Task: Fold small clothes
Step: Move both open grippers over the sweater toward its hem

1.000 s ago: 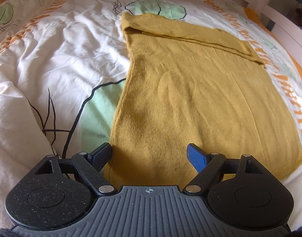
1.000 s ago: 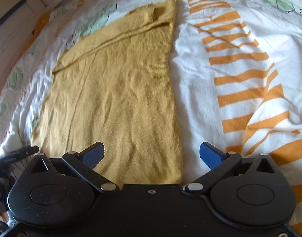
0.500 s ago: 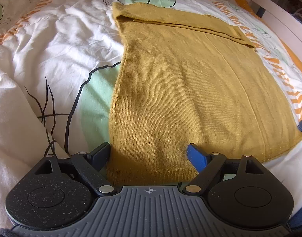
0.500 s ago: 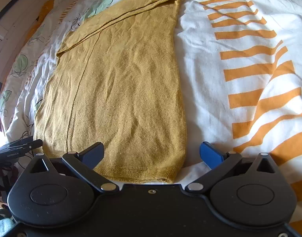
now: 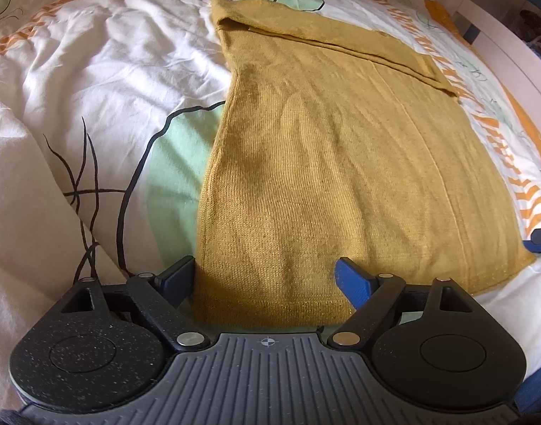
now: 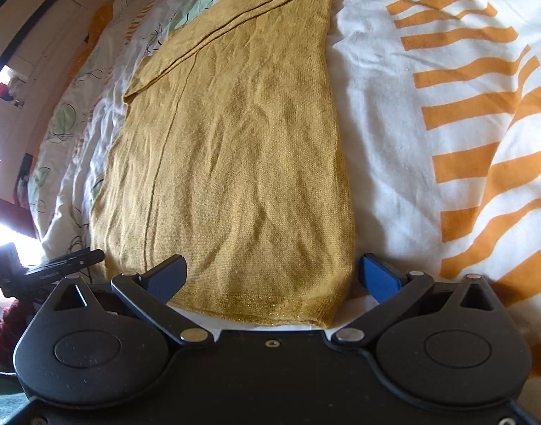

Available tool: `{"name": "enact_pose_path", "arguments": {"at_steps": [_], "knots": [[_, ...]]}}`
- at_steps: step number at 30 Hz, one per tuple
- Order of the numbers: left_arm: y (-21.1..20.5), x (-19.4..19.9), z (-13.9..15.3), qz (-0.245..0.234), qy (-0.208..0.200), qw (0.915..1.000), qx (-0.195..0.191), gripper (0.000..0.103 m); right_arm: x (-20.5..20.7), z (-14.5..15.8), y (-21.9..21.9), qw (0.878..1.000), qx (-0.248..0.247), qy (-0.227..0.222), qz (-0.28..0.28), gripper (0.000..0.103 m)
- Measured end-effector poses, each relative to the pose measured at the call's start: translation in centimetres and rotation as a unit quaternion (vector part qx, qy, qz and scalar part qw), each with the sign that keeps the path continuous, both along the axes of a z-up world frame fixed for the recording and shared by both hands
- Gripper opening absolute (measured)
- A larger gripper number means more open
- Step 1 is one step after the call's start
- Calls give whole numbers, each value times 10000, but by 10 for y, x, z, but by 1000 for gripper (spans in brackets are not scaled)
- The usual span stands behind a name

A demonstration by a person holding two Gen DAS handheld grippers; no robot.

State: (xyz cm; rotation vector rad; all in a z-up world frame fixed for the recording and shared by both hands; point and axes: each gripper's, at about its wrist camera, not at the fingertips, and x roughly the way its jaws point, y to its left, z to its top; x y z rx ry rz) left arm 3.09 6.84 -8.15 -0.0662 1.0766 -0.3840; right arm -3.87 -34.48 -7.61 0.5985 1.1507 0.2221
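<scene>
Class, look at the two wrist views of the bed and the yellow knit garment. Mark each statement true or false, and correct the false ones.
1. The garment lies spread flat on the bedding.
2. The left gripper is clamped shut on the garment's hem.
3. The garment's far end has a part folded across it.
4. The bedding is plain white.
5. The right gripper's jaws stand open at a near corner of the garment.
1. True: the yellow knit garment lies flat on the bedding.
2. False: the left gripper is open, its fingers either side of the near corner.
3. True: a folded band crosses the far end.
4. False: it has orange stripes and green leaf prints.
5. True: the right gripper is open there.
</scene>
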Motion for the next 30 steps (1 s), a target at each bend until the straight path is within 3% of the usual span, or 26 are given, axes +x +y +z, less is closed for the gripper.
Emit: {"name": "enact_pose_path", "arguments": {"at_steps": [5, 11, 20, 23, 27, 30], "knots": [[1, -1, 0, -26, -4, 10000, -72, 87, -1, -4, -10, 9986, 493, -61, -172, 103], [-9, 1, -3, -199, 2, 9998, 28, 102, -2, -7, -15, 9968, 738, -133, -271, 103], [-8, 0, -2, -62, -80, 9999, 16, 98, -2, -12, -26, 9928, 1141, -152, -340, 103], [-3, -2, 0, 99, -179, 9998, 15, 84, -2, -13, -28, 9912, 1261, -155, -368, 103], [10, -4, 3, 475, -269, 9984, -116, 54, -2, -14, -28, 9909, 1286, -163, -370, 103], [18, -3, 4, 689, -270, 9968, -289, 38, -3, -14, -28, 9908, 1293, -162, -376, 103]]}}
